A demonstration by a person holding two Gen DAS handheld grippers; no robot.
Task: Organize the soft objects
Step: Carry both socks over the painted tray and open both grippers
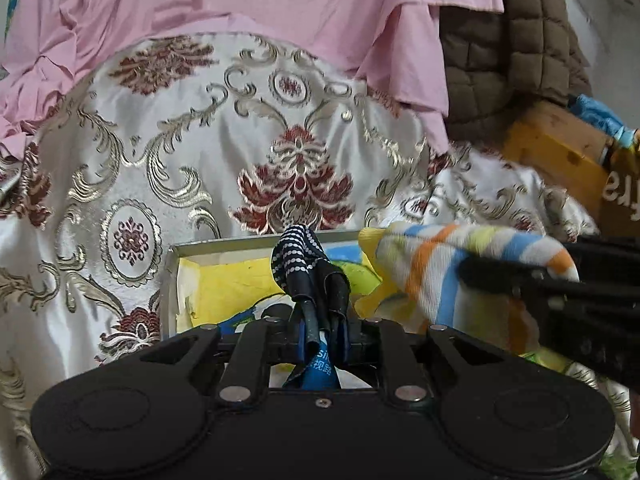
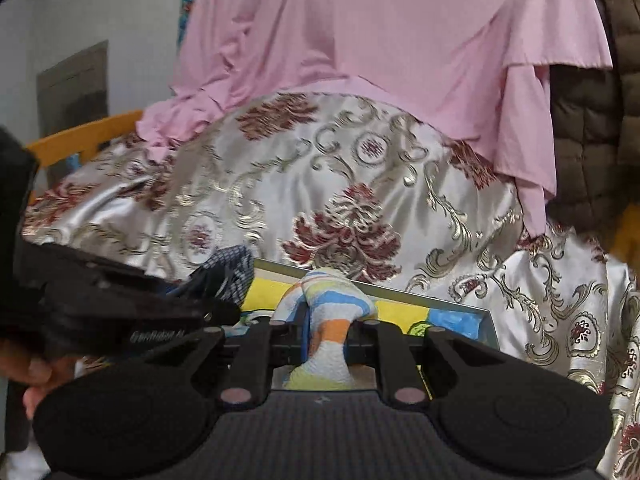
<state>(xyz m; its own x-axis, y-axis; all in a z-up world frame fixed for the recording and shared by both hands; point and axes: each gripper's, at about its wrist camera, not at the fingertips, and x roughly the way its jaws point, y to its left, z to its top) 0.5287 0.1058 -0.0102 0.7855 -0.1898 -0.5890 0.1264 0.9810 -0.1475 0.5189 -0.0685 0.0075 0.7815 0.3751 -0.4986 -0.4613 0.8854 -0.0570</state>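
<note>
Two grippers hang over an open box (image 1: 176, 280) on the floral satin cover (image 1: 224, 152). Clamped tight in the right gripper (image 2: 326, 334), the striped towel (image 2: 332, 320) bulges past its fingers; the left gripper (image 1: 320, 332) pinches a dark dotted cloth (image 1: 304, 256). Only the right view shows a hand (image 2: 32, 376).
</note>
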